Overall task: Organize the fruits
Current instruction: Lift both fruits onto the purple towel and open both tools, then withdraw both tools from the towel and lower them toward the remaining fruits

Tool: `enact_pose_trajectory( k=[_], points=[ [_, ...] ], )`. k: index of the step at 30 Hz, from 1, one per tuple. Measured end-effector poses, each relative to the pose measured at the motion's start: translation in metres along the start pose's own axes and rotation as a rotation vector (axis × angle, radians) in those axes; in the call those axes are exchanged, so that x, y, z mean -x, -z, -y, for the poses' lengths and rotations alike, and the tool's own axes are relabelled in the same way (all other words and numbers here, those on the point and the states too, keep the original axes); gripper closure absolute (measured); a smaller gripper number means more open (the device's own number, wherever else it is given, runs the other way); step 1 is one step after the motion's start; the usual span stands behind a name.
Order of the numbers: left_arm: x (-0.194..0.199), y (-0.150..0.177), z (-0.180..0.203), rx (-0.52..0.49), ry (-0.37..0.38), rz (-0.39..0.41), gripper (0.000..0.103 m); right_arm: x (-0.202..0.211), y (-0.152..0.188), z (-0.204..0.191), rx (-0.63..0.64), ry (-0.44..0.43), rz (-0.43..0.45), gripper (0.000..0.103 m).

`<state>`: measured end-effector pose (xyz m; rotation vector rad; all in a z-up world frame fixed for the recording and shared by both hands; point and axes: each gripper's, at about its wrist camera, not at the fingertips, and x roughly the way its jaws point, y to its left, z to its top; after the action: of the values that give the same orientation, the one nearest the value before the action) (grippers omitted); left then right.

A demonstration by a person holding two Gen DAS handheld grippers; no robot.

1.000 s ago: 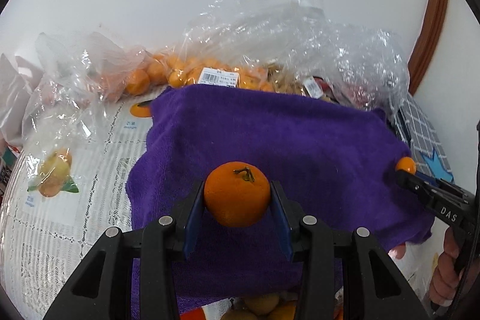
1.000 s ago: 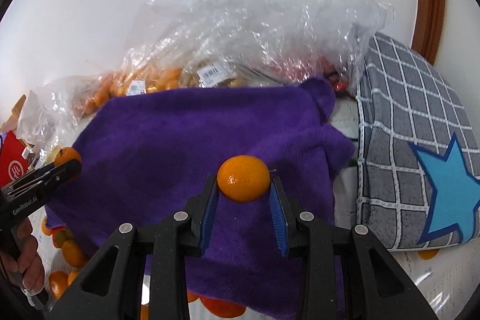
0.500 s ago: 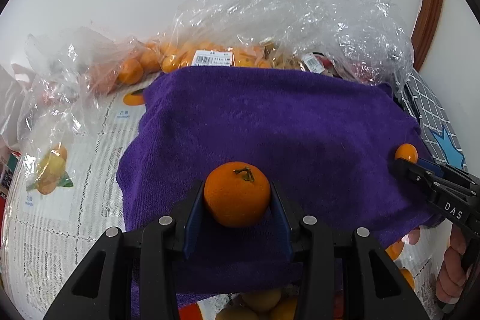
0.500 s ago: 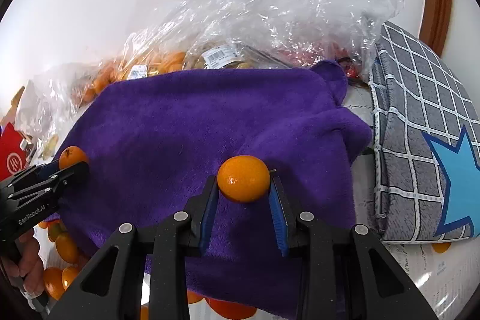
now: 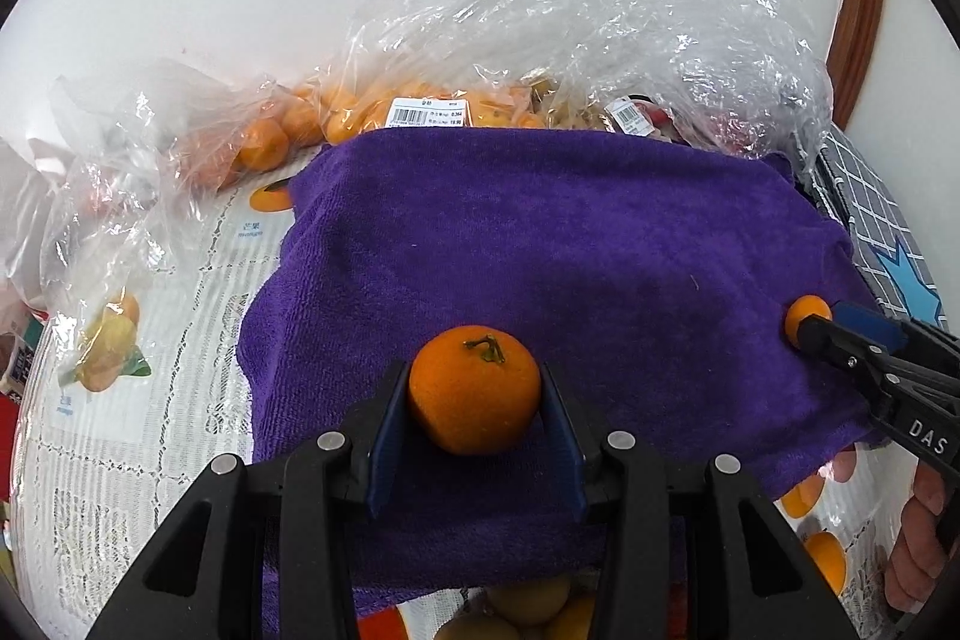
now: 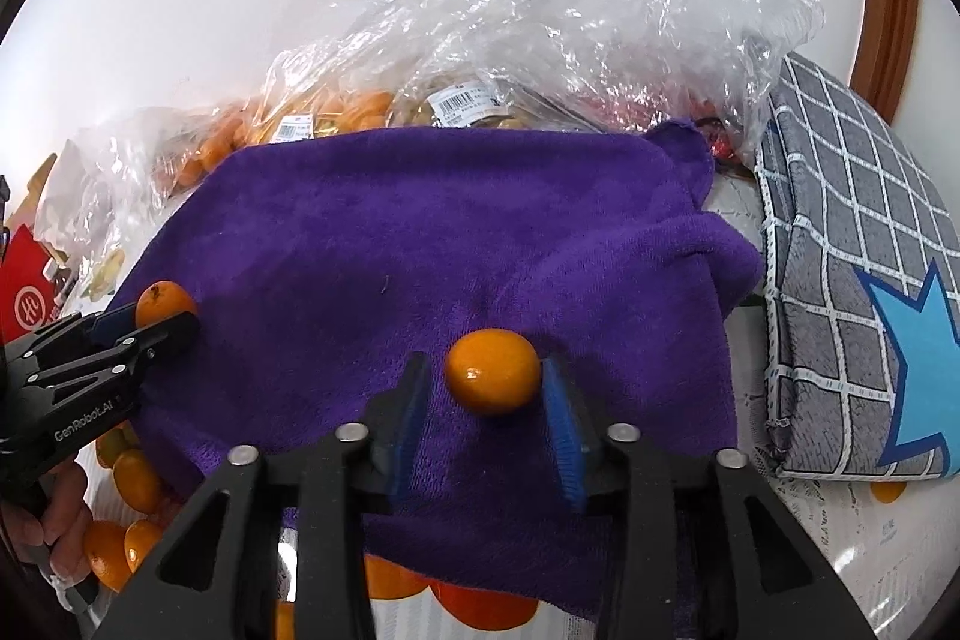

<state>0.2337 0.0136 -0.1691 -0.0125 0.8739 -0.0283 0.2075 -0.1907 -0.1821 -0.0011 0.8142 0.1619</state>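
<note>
My left gripper (image 5: pixel 474 403) is shut on an orange with a stem (image 5: pixel 475 388) and holds it over the near edge of a purple towel (image 5: pixel 540 244). My right gripper (image 6: pixel 489 382) stands around a smaller orange (image 6: pixel 492 371); a gap shows at the left finger, and the fruit seems to rest on the purple towel (image 6: pixel 420 232). Each gripper shows in the other's view, the right one at the towel's right edge (image 5: pixel 810 325) and the left one at its left edge (image 6: pixel 165 319).
Clear plastic bags of oranges (image 5: pixel 360 112) and other fruit (image 6: pixel 540 40) lie behind the towel against the white wall. A grey checked cushion with a blue star (image 6: pixel 858 280) lies to the right. Loose oranges (image 6: pixel 132 478) lie below the towel's near edge.
Both grippers have moved lower and forward over the towel. The right jaws have widened, and a gap now shows beside the small orange.
</note>
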Motion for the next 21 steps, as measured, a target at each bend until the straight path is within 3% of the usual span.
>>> enact_pose_trajectory(
  k=[9,15,21],
  points=[
    [0.017,0.0,0.006,-0.032,-0.037,0.081,0.056,0.021,0.005,0.001,0.001,0.049,0.079,0.035],
    [0.025,-0.002,0.007,-0.039,-0.061,0.115,0.05,0.027,0.004,0.014,-0.086,0.024,0.112,0.035],
    [0.029,-0.004,0.0,-0.007,-0.04,0.124,0.046,0.026,0.001,0.02,-0.107,0.034,0.059,0.032]
  ],
)
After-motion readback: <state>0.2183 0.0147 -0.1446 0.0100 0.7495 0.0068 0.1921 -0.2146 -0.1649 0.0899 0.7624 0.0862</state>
